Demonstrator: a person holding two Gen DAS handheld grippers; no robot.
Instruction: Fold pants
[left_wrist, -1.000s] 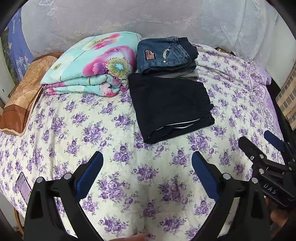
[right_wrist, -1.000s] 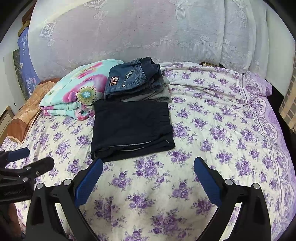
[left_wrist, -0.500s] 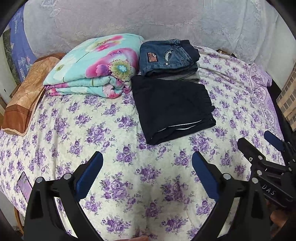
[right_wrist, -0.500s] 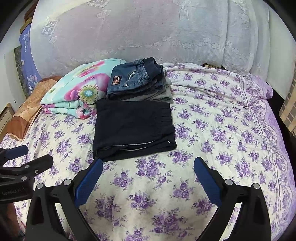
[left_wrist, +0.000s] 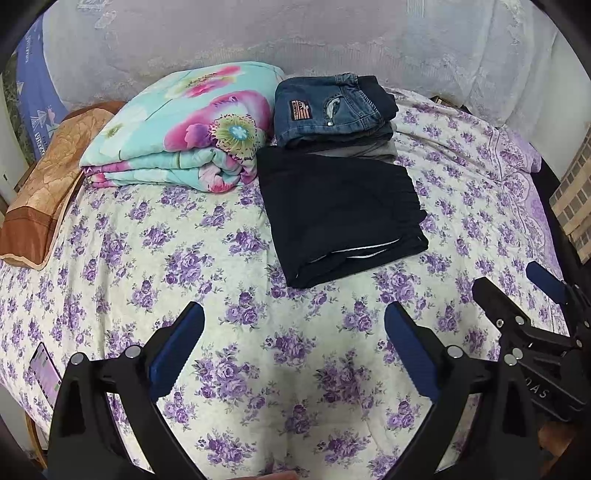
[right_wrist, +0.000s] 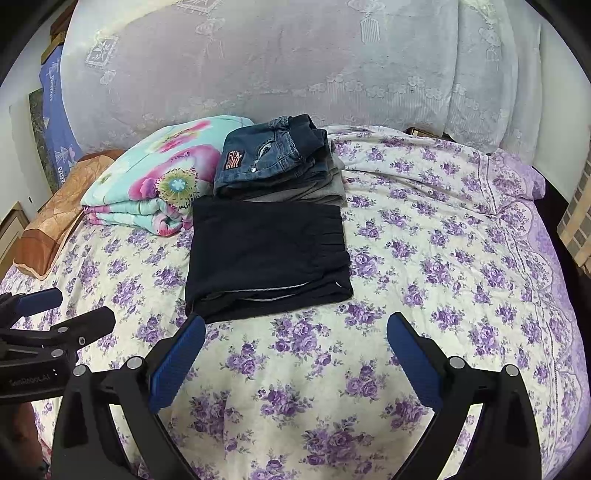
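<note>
At the centre of the frame, on the flowered bed, the dark pants are lying folded into a compact rectangle, just below the stacked jeans and touching the floral quilt at upper left; the left hand-held gripper and the right hand-held gripper are both hovering wide and empty over bare sheet in the lower frame. The fold is looking finished; judging so, squaring the loose lower edge, where a pale lining is peeking out, would tidy it. The long axis is running from upper frame to lower, with the gathered waistband apparently along the right side.
</note>
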